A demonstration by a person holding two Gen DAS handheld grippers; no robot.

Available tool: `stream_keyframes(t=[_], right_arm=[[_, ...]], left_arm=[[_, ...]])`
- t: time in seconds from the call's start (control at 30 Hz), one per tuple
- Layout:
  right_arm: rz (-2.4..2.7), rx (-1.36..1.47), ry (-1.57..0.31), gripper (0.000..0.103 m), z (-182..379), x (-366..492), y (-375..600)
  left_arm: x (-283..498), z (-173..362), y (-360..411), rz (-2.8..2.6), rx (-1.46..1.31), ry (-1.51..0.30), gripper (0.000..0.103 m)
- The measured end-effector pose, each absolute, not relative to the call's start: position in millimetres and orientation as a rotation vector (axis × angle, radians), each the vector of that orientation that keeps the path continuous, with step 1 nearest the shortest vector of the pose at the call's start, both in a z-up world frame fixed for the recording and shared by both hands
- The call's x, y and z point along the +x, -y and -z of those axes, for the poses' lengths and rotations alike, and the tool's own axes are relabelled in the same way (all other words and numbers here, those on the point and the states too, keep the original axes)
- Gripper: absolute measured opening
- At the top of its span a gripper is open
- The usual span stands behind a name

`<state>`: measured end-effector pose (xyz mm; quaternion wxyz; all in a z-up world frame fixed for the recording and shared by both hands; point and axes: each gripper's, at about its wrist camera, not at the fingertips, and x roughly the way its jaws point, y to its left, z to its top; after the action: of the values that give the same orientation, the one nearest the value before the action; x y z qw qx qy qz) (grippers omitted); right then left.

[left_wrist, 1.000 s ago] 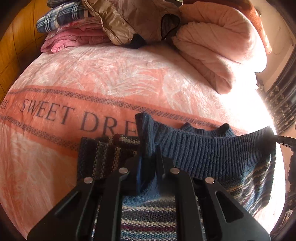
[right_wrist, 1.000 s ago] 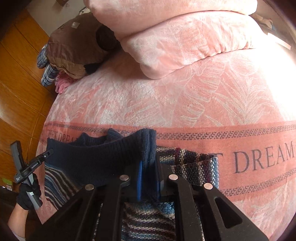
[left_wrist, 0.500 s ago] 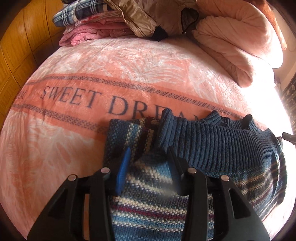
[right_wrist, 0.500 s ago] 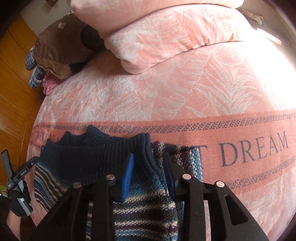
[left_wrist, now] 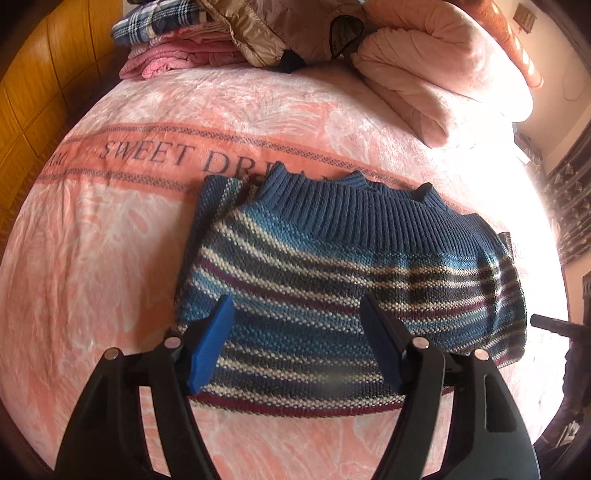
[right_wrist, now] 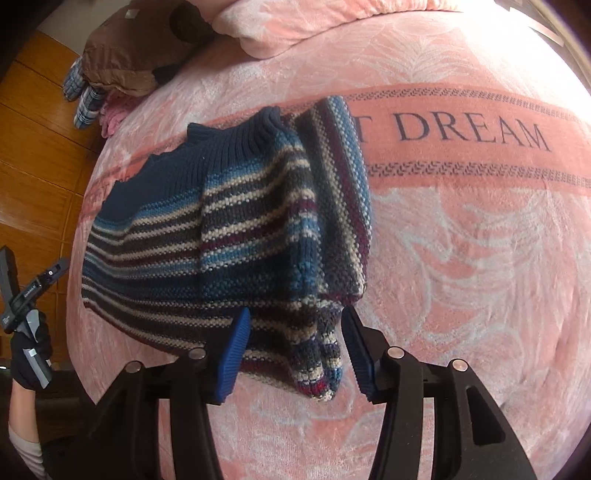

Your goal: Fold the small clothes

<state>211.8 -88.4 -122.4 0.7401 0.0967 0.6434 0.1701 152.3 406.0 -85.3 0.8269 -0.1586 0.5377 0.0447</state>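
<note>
A small striped knit sweater (left_wrist: 332, 280) with a dark blue ribbed collar lies folded on the pink blanket (left_wrist: 110, 251). The same sweater (right_wrist: 229, 229) fills the middle left of the right wrist view, one sleeve end hanging toward the camera. My left gripper (left_wrist: 297, 314) stands open above the sweater's near hem, nothing between its blue-padded fingers. My right gripper (right_wrist: 295, 325) is open too, its fingers either side of the sweater's near right corner, raised off it. The left gripper's handle (right_wrist: 26, 295), in a black-gloved hand, shows at the left edge of the right wrist view.
A pile of folded clothes (left_wrist: 177, 48) and a brown jacket (left_wrist: 288, 29) sit at the head of the bed. Folded pink quilts (left_wrist: 443, 74) lie at the back right. A wooden wall (left_wrist: 33, 85) borders the left. Bare blanket with "SWEET DREAM" lettering (right_wrist: 472, 129) stretches to the right.
Both grippers let go of the sweater's collar edge, opened wide and drew back toward the near hem. The folded-over top now lies flat on the sweater.
</note>
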Motion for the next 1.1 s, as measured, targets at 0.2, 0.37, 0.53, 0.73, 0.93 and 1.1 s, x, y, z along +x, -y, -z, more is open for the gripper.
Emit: stream_keyframes(t=[0.2,0.37,0.53,0.73,0.93,1.1], right_arm=[[-0.358,0.163,-1.476,0.026,150.4,201.1,78.0],[-0.397,0.18,-1.455,0.012,133.8,197.3,78.0],[-0.38,0.18,-1.456,0.012,123.7,195.9,91.5],[-0.329,0.119,-1.536,0.013,159.7,192.7,92.4],[-0.313,0.088,-1.546,0.025,160.0,200.1,84.1],[-0.318,0.195,-1.471,0.056,130.4,218.9,91.6]], left_arm=[[146.5,124.0,-405.1,-0.144,-0.379,-1.204,0.072],[143.1,145.5,-402.6,-0.144,-0.329,-1.257,0.072],[140.3,160.9,-404.5,-0.158,-0.282,-1.29,0.072],[139.6,166.1,-394.5,-0.143,-0.178,-1.291,0.074],[140.4,161.1,-389.8,-0.145,-0.171,-1.269,0.076],[148.2,138.6,-384.1,-0.113,-0.206,-1.194,0.076]])
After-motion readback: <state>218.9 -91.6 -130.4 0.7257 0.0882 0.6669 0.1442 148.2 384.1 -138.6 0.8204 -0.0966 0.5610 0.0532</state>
